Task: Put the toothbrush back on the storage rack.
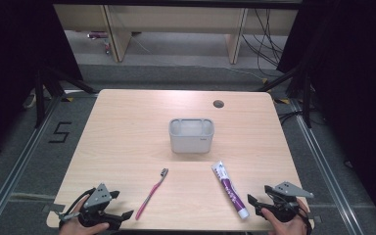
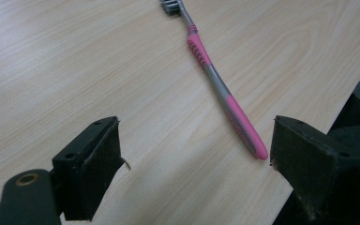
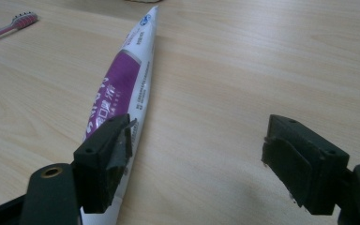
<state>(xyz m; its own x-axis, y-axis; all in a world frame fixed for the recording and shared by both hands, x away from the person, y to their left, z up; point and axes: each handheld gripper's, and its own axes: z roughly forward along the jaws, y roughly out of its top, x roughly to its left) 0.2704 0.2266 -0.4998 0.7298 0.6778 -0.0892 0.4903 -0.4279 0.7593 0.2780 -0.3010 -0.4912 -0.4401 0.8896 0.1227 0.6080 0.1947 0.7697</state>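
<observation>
Toothpaste point(image 3: 122, 84) lies flat on the desk point(image 1: 127, 127), its cap end toward me; my right gripper point(image 1: 267, 205) sits beside that end, jaws spread wide and holding nothing, and in the right gripper view one jaw overlaps the tube's side while the other stands well clear. I'd judge the tube light and soft (it will dent and may squirm under a hard pinch), so I'd take it across the firmer part near the cap. My left gripper point(image 2: 194, 164) is equally wide open and empty, with the pink toothbrush point(image 2: 215, 79) handle tip lying between its jaws; that one looks stiff, thin and slippery. Beyond the toothpaste's far end stands a grey holder point(image 1: 191, 135).
</observation>
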